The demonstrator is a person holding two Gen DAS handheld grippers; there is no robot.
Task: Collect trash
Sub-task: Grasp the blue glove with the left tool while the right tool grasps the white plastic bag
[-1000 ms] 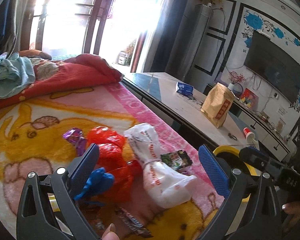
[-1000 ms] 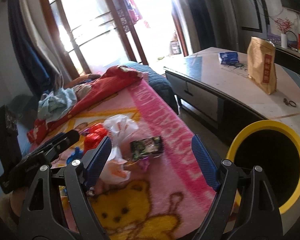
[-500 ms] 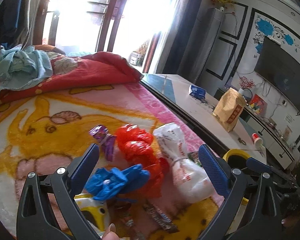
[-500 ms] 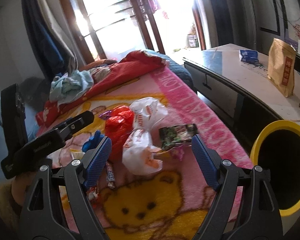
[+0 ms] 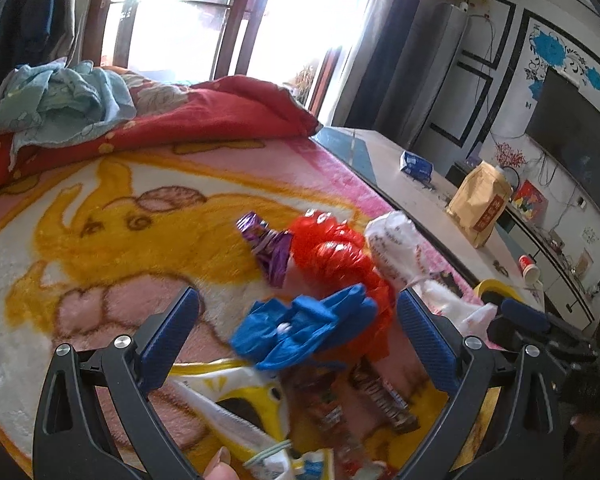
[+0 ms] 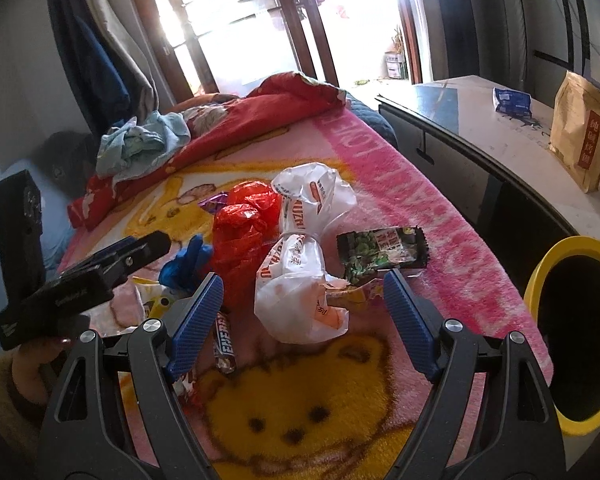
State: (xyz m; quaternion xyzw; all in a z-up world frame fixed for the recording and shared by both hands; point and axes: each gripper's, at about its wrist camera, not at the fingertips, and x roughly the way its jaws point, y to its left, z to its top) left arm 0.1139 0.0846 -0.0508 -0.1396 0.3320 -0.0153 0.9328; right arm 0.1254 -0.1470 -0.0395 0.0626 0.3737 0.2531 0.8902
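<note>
Your right claw (image 6: 304, 312) stood wide open above the blanket (image 6: 420, 216), gripping nothing; a knotted white bag (image 6: 300, 280) lay between its blue pads (image 6: 196, 316) without touching them. Your left claw (image 5: 296, 344) was spread just as wide and empty, with a crumpled blue bag (image 5: 308, 328) lying in the gap, clear of both pads. The trash sat heaped on the pink blanket: a red bag (image 6: 244, 232) pressed against the white one, a purple wrapper (image 5: 268, 244) beside it, a dark green snack packet (image 6: 380, 250) just right of the white bag, and candy bar wrappers (image 5: 380, 396) close under the left claw. A yellow-rimmed bin (image 6: 540, 280) stood beside the bed's edge; its inside looked dark, and you could not tell what was in it.
</note>
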